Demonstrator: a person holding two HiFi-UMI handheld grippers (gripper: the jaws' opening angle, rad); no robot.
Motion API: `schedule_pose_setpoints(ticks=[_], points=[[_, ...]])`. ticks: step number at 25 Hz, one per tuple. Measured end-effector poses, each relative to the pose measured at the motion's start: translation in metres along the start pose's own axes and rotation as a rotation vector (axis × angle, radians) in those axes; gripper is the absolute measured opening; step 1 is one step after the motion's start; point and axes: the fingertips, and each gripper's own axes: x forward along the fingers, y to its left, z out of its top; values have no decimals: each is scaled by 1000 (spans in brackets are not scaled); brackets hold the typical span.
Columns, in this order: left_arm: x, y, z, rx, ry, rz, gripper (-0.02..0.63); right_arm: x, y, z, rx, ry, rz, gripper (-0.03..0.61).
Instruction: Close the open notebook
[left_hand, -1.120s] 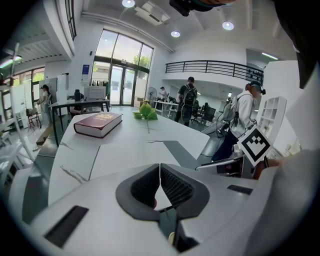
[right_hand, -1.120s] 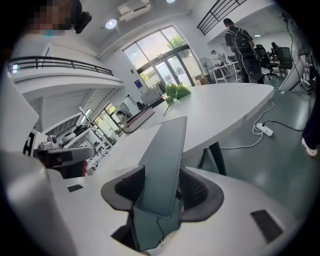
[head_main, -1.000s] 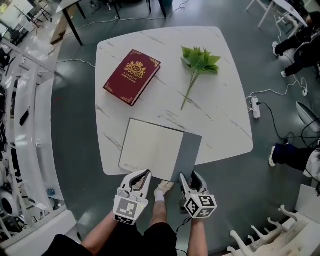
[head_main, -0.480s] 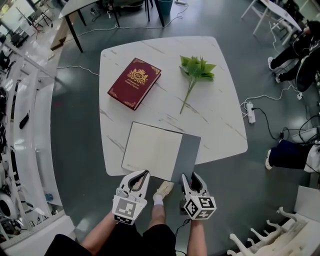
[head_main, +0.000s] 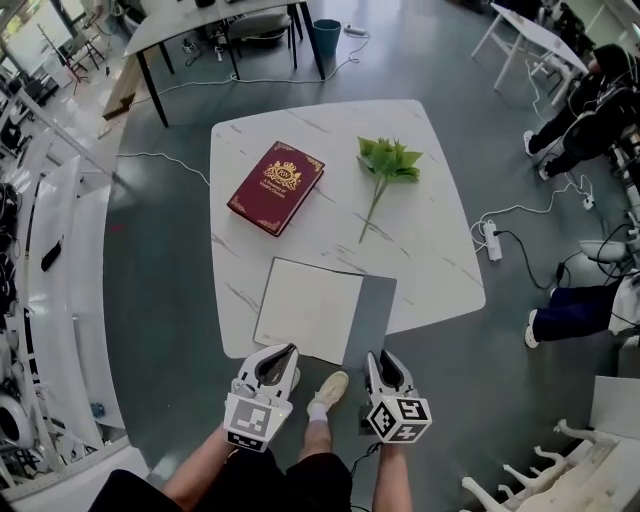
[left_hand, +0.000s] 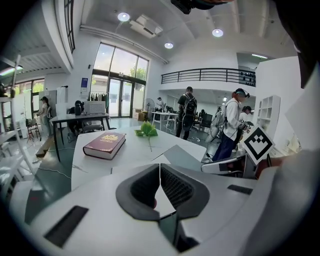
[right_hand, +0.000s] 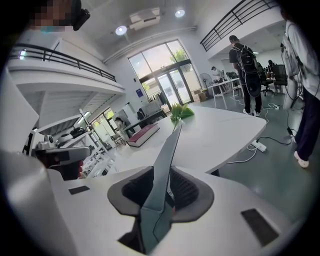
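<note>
The open notebook (head_main: 310, 308) lies at the near edge of the white marble table (head_main: 420, 250), white page on the left, grey cover (head_main: 372, 318) on the right. My left gripper (head_main: 276, 356) is at the page's near edge, its tips together with a white sliver of page (left_hand: 163, 196) between the pads. My right gripper (head_main: 384, 366) is at the near edge of the cover. That cover (right_hand: 167, 155) stands on edge between the closing jaws, which still show a gap beside it. In the left gripper view the cover (left_hand: 182, 156) tilts up.
A dark red book (head_main: 276, 186) lies at the table's far left and a green leafy sprig (head_main: 385, 160) at the far right. A power strip (head_main: 490, 240) lies on the floor. Seated people (head_main: 570, 310) are to the right, white racks (head_main: 60, 300) to the left.
The head view has pulled back from the table. Both grippers stay at the notebook's near edge. The right gripper's fingers have drawn in about the grey cover.
</note>
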Motion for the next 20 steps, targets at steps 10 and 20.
schedule_pose_setpoints(ticks=[10,20], points=[[-32,13,23,10,-50,-4,26,-13,37,21,-39,-61,-17,59],[-61,35,32,22,-86,6,26,-12,80,33,-70,-101,-5,40]])
